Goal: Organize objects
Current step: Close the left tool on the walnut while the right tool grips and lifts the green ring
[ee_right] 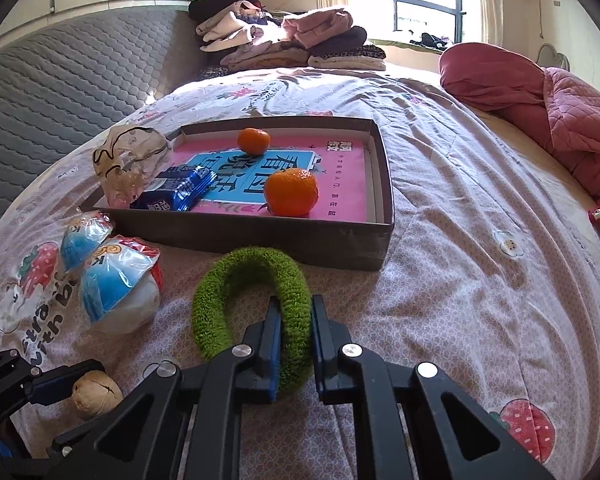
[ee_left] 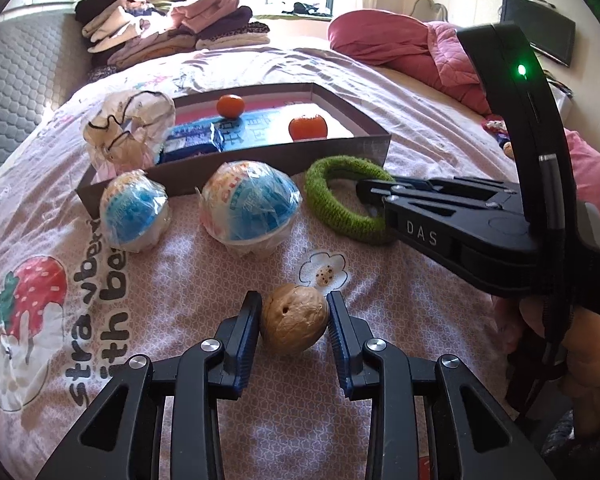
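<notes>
White letters "DAS" are showing on the right claw (ee_left: 374, 196), at 3 o'clock in the left view. The bed sheet (ee_left: 180, 292) is showing "with", at 9 o'clock.

My right gripper (ee_right: 294, 344) has its jaws closed around the near side of a fuzzy green ring (ee_right: 252, 304), which lies on the bed (ee_right: 460, 280). At twelve o'clock from the ring sits a shallow cardboard box (ee_right: 260, 236), holding two mandarins (ee_right: 292, 193), a blue snack packet (ee_right: 180, 192) and a crumpled printed bag (ee_right: 128, 160) over its far left corner. At nine o'clock I see two wrapped blue-and-white balls (ee_right: 116, 292). At seven o'clock the left gripper (ee_right: 60, 390) touches a walnut (ee_right: 96, 396). Folded clothes (ee_right: 284, 40) are stacked beyond.
</notes>
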Demonstrator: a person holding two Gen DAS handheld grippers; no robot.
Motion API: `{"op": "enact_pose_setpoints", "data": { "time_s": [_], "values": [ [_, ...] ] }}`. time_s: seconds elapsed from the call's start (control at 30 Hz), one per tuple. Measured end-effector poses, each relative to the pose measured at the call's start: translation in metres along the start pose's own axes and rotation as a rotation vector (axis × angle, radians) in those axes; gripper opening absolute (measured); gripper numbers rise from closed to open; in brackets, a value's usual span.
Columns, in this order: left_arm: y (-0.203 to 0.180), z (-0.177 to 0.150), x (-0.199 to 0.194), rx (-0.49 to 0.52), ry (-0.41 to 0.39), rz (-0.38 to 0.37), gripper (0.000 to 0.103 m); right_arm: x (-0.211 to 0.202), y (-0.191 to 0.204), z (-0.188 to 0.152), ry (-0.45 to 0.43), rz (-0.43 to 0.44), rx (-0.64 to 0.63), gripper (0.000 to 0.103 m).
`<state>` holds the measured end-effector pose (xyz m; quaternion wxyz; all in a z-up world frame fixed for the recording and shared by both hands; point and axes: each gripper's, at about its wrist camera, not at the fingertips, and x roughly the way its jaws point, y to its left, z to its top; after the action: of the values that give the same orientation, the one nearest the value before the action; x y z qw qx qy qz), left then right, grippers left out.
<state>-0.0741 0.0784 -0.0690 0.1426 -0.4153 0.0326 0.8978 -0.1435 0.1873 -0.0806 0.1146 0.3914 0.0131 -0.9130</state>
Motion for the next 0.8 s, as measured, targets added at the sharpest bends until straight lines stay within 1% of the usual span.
{"op": "enact_pose_setpoints", "data": {
  "time_s": [0.23, 0.43, 0.8],
  "values": [
    [0.0, 0.008, -0.015, 0.0, -0.039, 0.022, 0.034, -0.017, -0.003, -0.003, -0.044, 0.03, 0.013, 0.013],
    [0.005, 0.014, -0.023, -0.01, -0.063, 0.037, 0.034, -0.032, -0.005, 0.0, -0.097, 0.052, 0.022, 0.013],
    [0.025, 0.023, -0.036, -0.058, -0.116, 0.06, 0.034, -0.048, 0.004, 0.005, -0.188, 0.07, -0.011, 0.013]
  ]
}}
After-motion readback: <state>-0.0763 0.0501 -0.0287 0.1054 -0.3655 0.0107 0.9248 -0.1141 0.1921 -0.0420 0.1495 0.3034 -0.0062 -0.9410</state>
